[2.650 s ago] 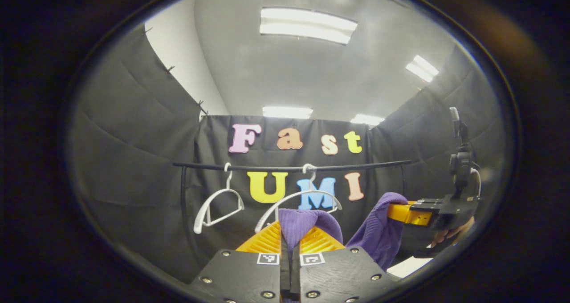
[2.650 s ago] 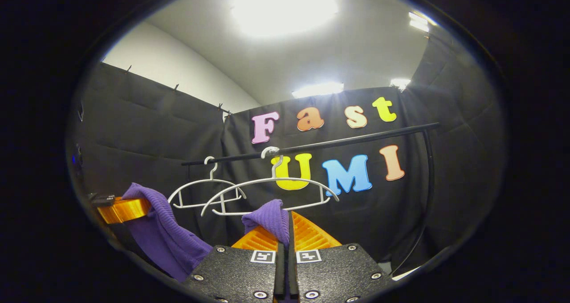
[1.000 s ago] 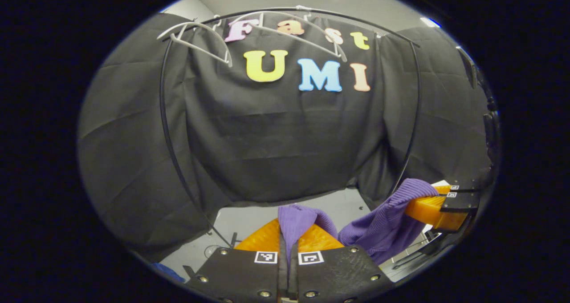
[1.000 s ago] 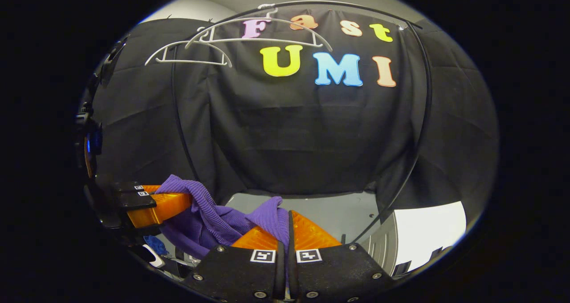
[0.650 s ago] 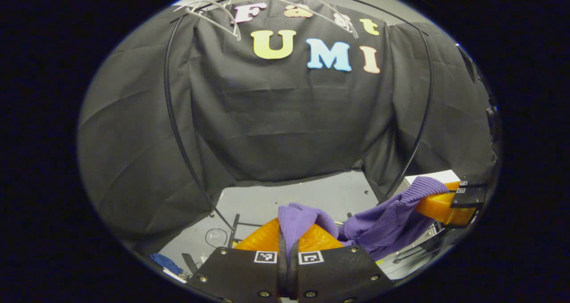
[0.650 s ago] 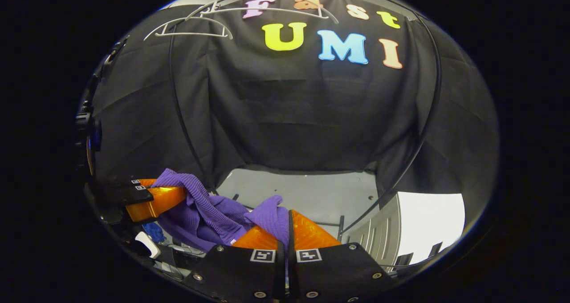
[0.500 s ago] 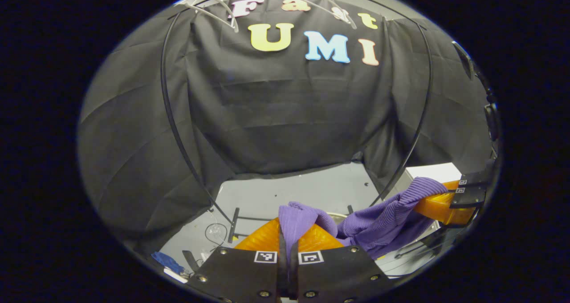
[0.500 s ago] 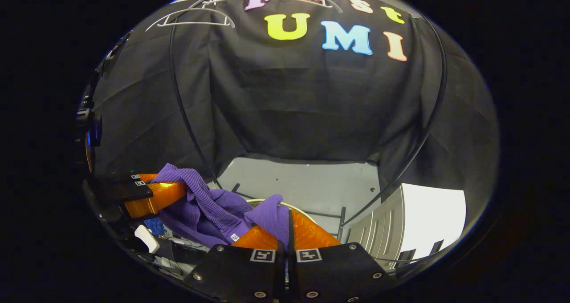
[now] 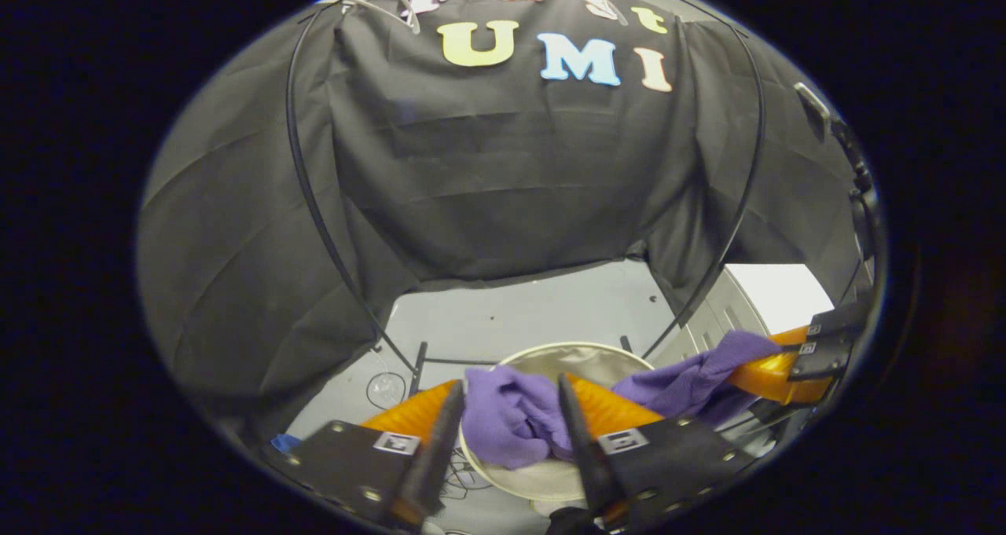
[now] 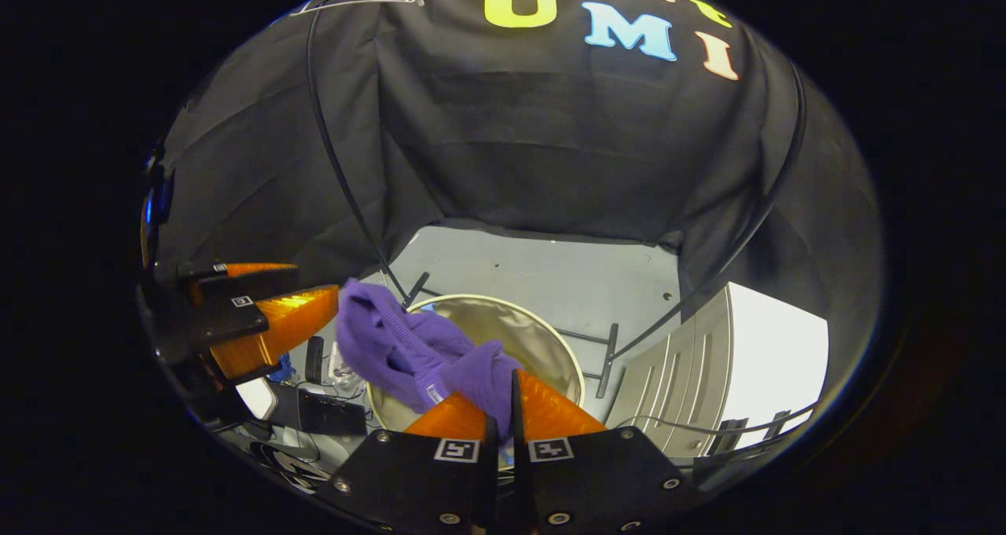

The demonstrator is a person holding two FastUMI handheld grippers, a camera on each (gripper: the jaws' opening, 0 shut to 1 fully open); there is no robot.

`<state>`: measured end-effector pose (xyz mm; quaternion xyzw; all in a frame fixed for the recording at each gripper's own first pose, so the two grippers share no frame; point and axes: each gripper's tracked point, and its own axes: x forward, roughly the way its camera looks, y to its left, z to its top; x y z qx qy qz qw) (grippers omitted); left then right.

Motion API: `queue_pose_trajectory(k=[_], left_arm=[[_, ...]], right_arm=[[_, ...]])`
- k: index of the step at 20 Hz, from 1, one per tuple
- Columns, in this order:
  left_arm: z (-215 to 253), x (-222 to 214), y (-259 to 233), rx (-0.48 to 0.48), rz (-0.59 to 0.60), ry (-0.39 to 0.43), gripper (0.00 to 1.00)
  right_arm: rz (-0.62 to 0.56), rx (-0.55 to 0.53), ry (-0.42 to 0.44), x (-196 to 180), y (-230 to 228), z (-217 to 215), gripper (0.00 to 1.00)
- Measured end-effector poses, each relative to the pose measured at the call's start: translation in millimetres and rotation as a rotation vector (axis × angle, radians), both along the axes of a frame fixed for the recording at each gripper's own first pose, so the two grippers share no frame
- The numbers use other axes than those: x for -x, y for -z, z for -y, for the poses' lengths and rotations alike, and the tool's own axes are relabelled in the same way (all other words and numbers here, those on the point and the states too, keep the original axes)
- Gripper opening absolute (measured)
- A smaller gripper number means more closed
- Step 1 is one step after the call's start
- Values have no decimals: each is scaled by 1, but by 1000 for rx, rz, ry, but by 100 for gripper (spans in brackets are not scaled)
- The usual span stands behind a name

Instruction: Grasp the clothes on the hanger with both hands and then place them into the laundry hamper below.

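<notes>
Left gripper view: the left claw point(image 9: 509, 417) stood apart, the purple garment point(image 9: 507, 413) slack between its fingers above the hamper point(image 9: 550, 358), likely a release over the opening.

Right gripper view: the right claw point(image 10: 499, 409) was clamped on the garment point(image 10: 409, 354), which hung over the hamper's near rim point(image 10: 566, 346); open room lay inside it

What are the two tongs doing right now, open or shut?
Left tongs: open, the purple garment loose between the fingers, over the hamper.
Right tongs: shut on the purple garment.
</notes>
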<state>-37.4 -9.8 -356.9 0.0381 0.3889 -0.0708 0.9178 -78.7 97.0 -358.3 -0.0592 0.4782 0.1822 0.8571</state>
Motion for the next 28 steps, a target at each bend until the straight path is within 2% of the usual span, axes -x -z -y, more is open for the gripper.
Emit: queue_pose_trajectory(k=[2, 5, 9, 17, 18, 21, 24, 25, 28], left_arm=[[-5, 1, -4, -17, 12, -3, 93], [-7, 0, -15, -21, 32, -10, 93], [-7, -9, -55, -11, 114, -13, 93], [-1, -49, -205, 53, 363, 2, 92], [-1, -53, -221, 54, 391, 5, 99], [0, -65, -260, 65, 474, 6, 99], [-1, -64, -305, 75, 533, 7, 99], [-1, -65, -317, 79, 549, 9, 99], [-8, -56, -341, 92, 577, 2, 99]], right_arm=[[21, -34, 11, 0, -3, 0, 43], [83, -34, 23, -10, -23, 4, 95], [181, -69, 65, -28, -58, 11, 96], [439, -154, 139, -73, -176, 26, 96], [468, -162, 146, -76, -189, 28, 95], [543, -189, 167, -85, -226, 38, 94], [617, -213, 190, -89, -270, 50, 95], [644, -213, 198, -90, -283, 56, 93], [730, -199, 225, -95, -320, 74, 93]])
